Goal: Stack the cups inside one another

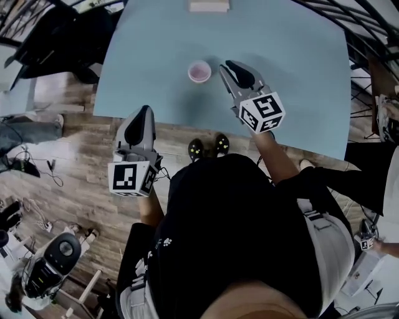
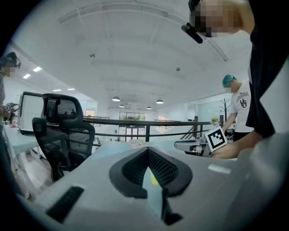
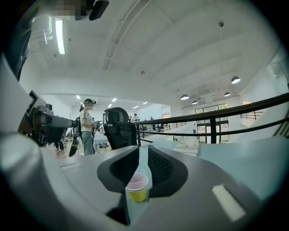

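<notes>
A pink cup [image 1: 199, 71] stands upright on the light blue table [image 1: 299, 75], near its middle. In the right gripper view it shows as a pink cup nested in a yellow cup [image 3: 137, 187], seen low through the slit between the jaws. My right gripper [image 1: 225, 65] hovers just right of the cups, apart from them. Its jaws [image 3: 139, 149] stand a narrow slit apart with nothing held. My left gripper [image 1: 144, 111] hangs over the table's near edge, left of the cups and farther back, its jaws [image 2: 147, 150] meeting at the tips. A sliver of yellow [image 2: 154, 179] shows behind them.
A white box [image 1: 209, 5] lies at the table's far edge. A black office chair [image 2: 63, 131] stands left of the table, and a dark railing [image 3: 212, 122] runs behind it. Other people stand around the room. Cables and gear lie on the wooden floor at left.
</notes>
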Demonstrator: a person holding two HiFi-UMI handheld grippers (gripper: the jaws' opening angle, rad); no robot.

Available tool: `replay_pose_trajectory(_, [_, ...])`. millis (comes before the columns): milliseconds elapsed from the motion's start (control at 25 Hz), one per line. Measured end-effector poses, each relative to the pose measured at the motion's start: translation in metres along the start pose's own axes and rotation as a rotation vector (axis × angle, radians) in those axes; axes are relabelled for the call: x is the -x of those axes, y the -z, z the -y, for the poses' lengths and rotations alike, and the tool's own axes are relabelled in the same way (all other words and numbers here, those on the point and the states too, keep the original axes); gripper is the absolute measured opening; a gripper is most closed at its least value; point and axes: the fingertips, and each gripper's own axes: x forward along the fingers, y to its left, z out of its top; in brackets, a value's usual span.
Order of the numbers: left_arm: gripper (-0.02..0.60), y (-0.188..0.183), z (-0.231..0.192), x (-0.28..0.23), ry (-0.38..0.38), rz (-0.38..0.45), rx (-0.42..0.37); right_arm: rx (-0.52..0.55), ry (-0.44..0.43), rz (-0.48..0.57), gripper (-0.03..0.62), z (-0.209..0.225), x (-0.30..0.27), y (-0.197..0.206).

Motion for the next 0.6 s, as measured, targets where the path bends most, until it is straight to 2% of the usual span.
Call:
replay_pose_trajectory(80, [-0.012,-0.002,0.008,-0.008,0.030,0.001,-0.004,-0.008,0.012,0.028,0.017,0.006,0.013,-0.006])
replay_pose_trajectory(120, [-0.012,-0.003,0.012,-0.013,0.046,0.002,-0.006,-0.014,0.021,0.039,0.012,0.010,0.020,-0.008])
replay_pose_trajectory(440, [-0.012,-0.007,0.045,-0.050,0.203,0.005,-0.030,-0.016,0.128,0.065,0.012,0.034,0.065,-0.017])
replay_pose_trajectory(600, [-0.012,-0.008,0.057,-0.061,0.245,0.002,-0.040,-0.008,0.159,0.070,0.012,0.040,0.079,-0.019])
